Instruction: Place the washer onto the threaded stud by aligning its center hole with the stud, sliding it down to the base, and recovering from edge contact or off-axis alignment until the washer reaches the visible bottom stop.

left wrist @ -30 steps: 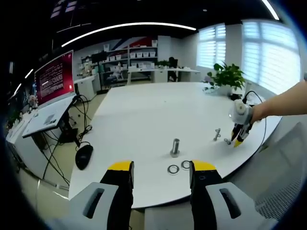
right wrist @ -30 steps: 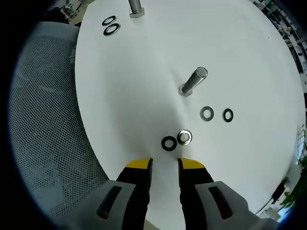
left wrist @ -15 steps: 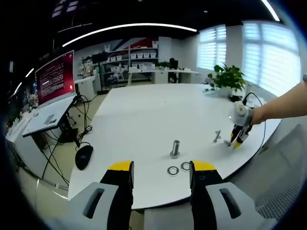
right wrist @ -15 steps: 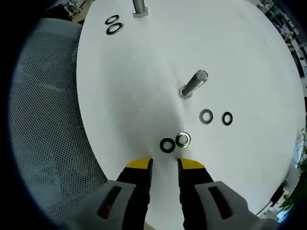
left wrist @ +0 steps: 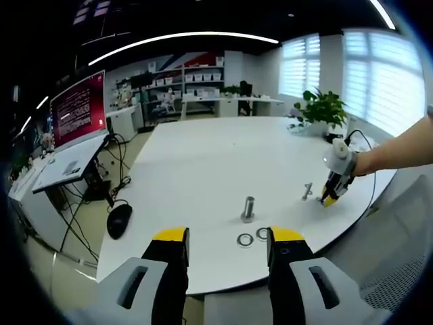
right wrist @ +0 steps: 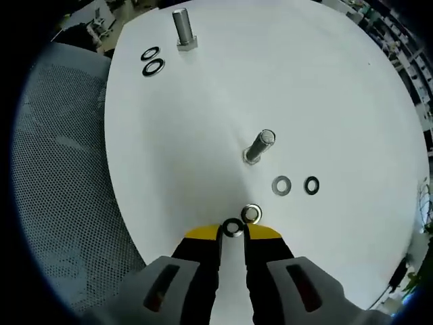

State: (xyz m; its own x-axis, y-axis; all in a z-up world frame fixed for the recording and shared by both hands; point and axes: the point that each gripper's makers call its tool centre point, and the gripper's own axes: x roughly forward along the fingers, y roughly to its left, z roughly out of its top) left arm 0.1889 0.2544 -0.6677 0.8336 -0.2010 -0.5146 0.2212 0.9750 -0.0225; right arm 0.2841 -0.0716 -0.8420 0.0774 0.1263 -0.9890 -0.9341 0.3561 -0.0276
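Currently my right gripper point(right wrist: 233, 233) is down at the white worktop point(right wrist: 203, 101), jaws slightly apart, yellow tips on either side of a dark washer point(right wrist: 233, 227). Jaws not closed on it; contact can't be confirmed. A silver washer point(right wrist: 252, 213) lies touching it on the far side. The near threaded stud point(right wrist: 259, 147) stands upright beyond, head on the worktop, bare, w/ two more washers point(right wrist: 295, 185) lying beside it.

A second stud point(right wrist: 181, 28) stands further off, a washer pair point(right wrist: 152, 61) near it. A mesh chair point(right wrist: 54, 176) sits off the worktop edge.

My left gripper point(left wrist: 226, 240) hangs off the worktop edge, jaws wide apart, nothing between them. Ahead of it: the second stud point(left wrist: 248, 208) w/ its two washers point(left wrist: 253, 237). In the left gripper view my right gripper point(left wrist: 330, 196) is at the far right by the small stud point(left wrist: 307, 191). Background: monitor point(left wrist: 79, 108), potted plant point(left wrist: 322, 108).
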